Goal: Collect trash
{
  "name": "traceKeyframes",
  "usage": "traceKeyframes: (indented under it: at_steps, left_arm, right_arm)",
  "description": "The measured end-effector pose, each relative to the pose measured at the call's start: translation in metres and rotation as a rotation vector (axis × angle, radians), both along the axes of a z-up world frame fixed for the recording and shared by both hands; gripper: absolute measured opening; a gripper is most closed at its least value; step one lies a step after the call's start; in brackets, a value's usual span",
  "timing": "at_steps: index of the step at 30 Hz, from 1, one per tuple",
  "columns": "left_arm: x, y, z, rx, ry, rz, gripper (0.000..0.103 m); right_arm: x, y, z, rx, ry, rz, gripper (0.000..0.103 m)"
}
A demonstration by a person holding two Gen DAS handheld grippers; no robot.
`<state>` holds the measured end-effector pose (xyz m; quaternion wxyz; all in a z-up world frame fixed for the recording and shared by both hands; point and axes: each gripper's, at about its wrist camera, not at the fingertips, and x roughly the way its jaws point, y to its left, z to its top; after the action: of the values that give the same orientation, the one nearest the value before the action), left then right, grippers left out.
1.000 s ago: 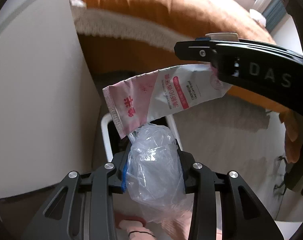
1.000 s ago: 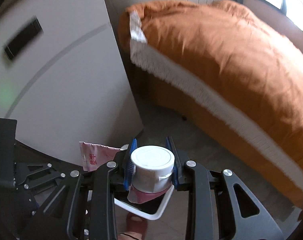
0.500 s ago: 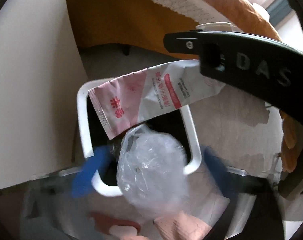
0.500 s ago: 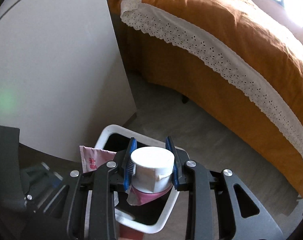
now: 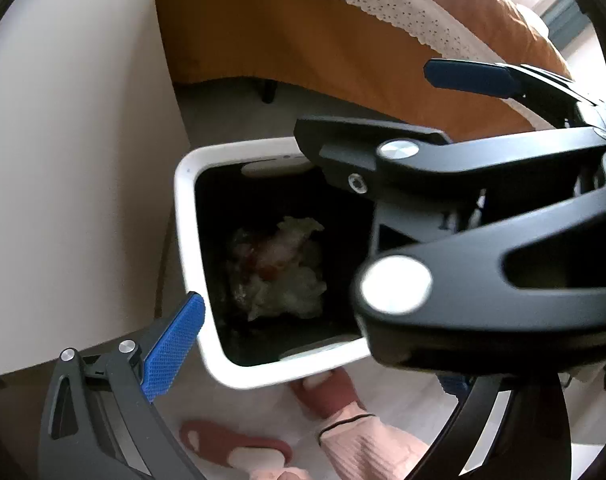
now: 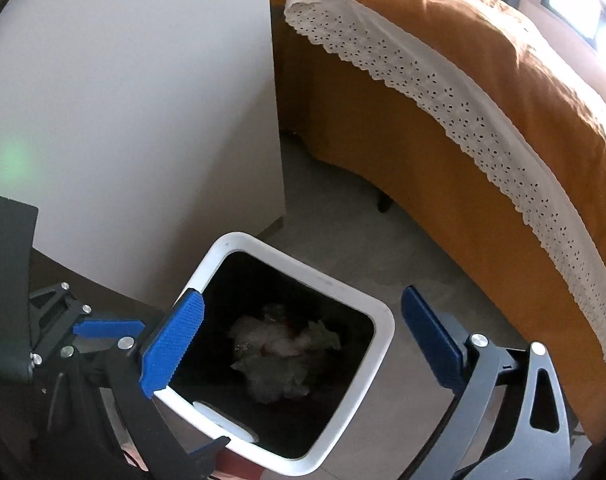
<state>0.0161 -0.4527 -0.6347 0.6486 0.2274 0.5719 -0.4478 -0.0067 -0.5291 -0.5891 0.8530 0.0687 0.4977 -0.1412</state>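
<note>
A white-rimmed bin (image 5: 187,240) with a black inside stands on the floor below both grippers. At its bottom lies a heap of crumpled clear plastic and pinkish trash (image 5: 279,268). My left gripper (image 5: 315,340) hangs open over the bin's near rim with nothing between its pads. The right gripper's body crosses the right of this view and hides the left gripper's other finger. In the right wrist view, my right gripper (image 6: 303,344) is above the bin (image 6: 383,344). Its jaws are opening and nothing is between them. The trash heap (image 6: 283,356) shows below.
A tall white cabinet side (image 6: 163,120) rises just left of the bin. A bed with an orange cover and white lace trim (image 6: 463,112) runs along the right. The person's feet in reddish slippers (image 5: 327,396) stand at the bin's near side.
Both grippers sank toward the bin. The left let go of the clear plastic bag, then the right let go of the toothpaste tube. Both now stand wide apart and empty.
</note>
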Motion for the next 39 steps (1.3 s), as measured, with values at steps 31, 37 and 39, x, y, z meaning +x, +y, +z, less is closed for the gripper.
traceKeyframes:
  at_steps: [31, 37, 39]
  left_arm:
    - [0.011, 0.009, 0.296, -0.194, -0.182, 0.118, 0.098]
    - [0.006, 0.013, 0.361, -0.241, -0.229, 0.133, 0.098]
    - [0.005, 0.021, 0.389, -0.259, -0.274, 0.157, 0.098]
  right_arm:
    - [-0.039, -0.014, 0.295, -0.106, -0.213, -0.095, 0.098]
    - [-0.05, -0.01, 0.364, -0.128, -0.307, -0.088, 0.098]
    - [-0.05, -0.006, 0.387, -0.126, -0.341, -0.073, 0.098]
